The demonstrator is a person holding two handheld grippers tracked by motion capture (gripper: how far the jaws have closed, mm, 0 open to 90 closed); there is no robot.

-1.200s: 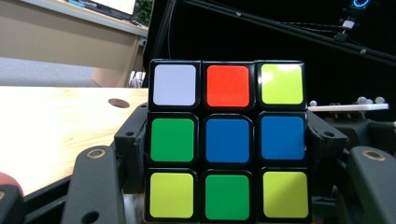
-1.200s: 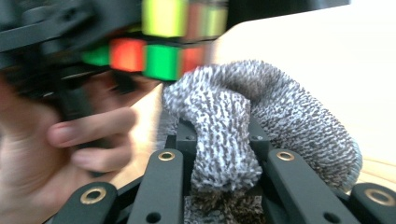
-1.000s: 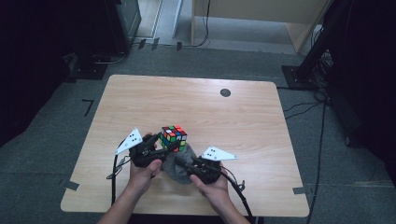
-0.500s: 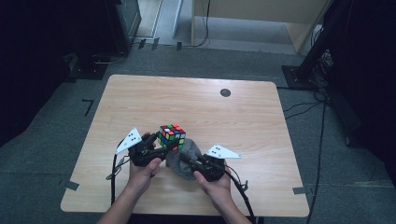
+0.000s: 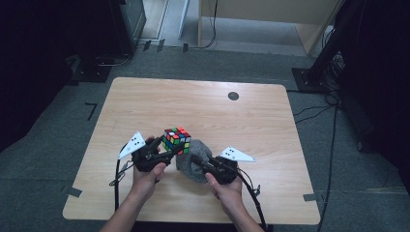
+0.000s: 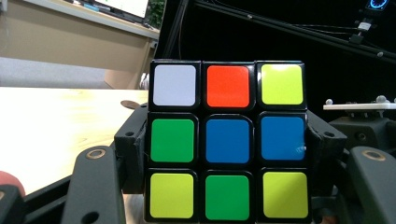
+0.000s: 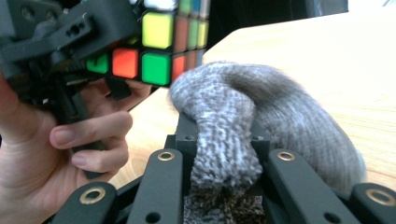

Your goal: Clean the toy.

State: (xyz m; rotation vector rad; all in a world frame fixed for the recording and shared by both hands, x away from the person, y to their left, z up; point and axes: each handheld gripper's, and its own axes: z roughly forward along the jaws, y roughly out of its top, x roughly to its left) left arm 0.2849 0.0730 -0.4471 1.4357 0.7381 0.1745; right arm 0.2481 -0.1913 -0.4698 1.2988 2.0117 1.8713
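Observation:
A scrambled colour cube [image 5: 176, 139] is held just above the wooden table [image 5: 251, 116], with my left gripper [image 5: 169, 147] shut on its sides. In the left gripper view the cube [image 6: 227, 140] faces the camera between the two jaws, its face showing white, orange, yellow, green and blue squares. Right of it my right gripper [image 5: 199, 162] is shut on a grey knitted cloth [image 5: 193, 157]. In the right gripper view that cloth [image 7: 243, 135] bulges up between the jaws, close under the cube [image 7: 163, 44] and beside the other hand [image 7: 56, 140].
A dark round grommet [image 5: 233, 95] sits in the table's far right part. Black stands and cables line the floor around the table. Bare tabletop lies beyond and to both sides of the hands.
The right gripper has carried the grey cloth up and leftward, closer against the cube's side. The left gripper and cube stay nearly where they were.

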